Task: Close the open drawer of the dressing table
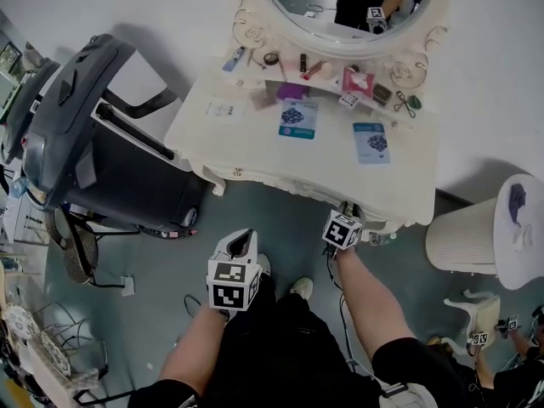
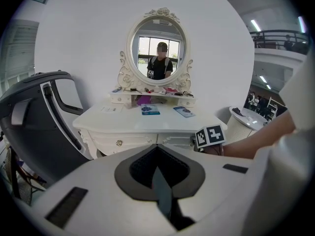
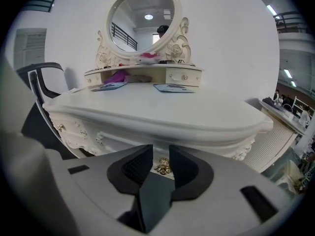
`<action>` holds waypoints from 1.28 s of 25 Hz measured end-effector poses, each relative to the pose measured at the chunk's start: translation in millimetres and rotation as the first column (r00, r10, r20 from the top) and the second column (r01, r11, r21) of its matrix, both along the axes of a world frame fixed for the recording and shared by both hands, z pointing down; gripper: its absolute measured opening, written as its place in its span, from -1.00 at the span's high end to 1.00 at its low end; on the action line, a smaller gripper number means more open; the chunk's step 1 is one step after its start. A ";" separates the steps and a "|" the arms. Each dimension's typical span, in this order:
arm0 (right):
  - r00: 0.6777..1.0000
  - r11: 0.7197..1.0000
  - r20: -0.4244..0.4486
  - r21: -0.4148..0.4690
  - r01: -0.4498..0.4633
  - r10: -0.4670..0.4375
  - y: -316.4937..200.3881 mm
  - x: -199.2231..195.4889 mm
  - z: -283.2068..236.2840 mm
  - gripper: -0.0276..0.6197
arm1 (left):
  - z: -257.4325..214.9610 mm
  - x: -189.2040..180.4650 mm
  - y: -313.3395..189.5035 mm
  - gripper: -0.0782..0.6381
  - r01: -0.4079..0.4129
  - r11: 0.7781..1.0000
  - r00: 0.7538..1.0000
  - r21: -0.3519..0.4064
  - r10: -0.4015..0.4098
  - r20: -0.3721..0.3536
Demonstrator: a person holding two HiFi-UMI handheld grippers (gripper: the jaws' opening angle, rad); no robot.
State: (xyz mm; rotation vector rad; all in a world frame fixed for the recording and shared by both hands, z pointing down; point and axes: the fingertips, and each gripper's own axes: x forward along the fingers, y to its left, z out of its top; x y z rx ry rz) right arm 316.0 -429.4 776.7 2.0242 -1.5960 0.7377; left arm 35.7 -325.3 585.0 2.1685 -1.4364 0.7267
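between the right tongs (image 3: 158, 155), drawer knob (image 3: 162, 167)

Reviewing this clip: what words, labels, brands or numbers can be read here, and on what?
No text is readable in any view.
The two blue packets on the dressing table: print too small to read.
The white card: marks too blurred to read.
The marker cubes: square patterns only, no letters.

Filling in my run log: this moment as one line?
right gripper: open, knob between jaws | left gripper: shut, empty
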 end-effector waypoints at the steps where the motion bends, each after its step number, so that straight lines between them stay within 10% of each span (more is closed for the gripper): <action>1: 1.000 1.000 0.001 0.009 0.001 -0.001 -1.1 -0.3 -1.3 0.63 | 0.1 -1.3 -0.4 0.79 -0.001 1.000 1.000 0.000 0.001 0.003; 17: 0.988 0.973 0.071 0.194 0.125 -0.141 45.2 -31.8 -133.2 0.88 | -50.9 54.9 -52.8 0.79 -0.132 0.978 0.983 0.162 0.151 -0.110; 28: 0.997 0.783 -0.034 0.617 0.075 -0.069 51.8 -0.1 -354.4 0.89 | -126.5 95.9 -82.5 0.79 -0.169 0.909 0.960 0.382 0.240 -0.146; 32: 0.995 0.768 -0.064 0.633 0.096 -0.071 61.1 -2.6 -368.7 0.89 | -136.1 99.8 -89.2 0.79 -0.181 0.900 0.954 0.398 0.258 -0.151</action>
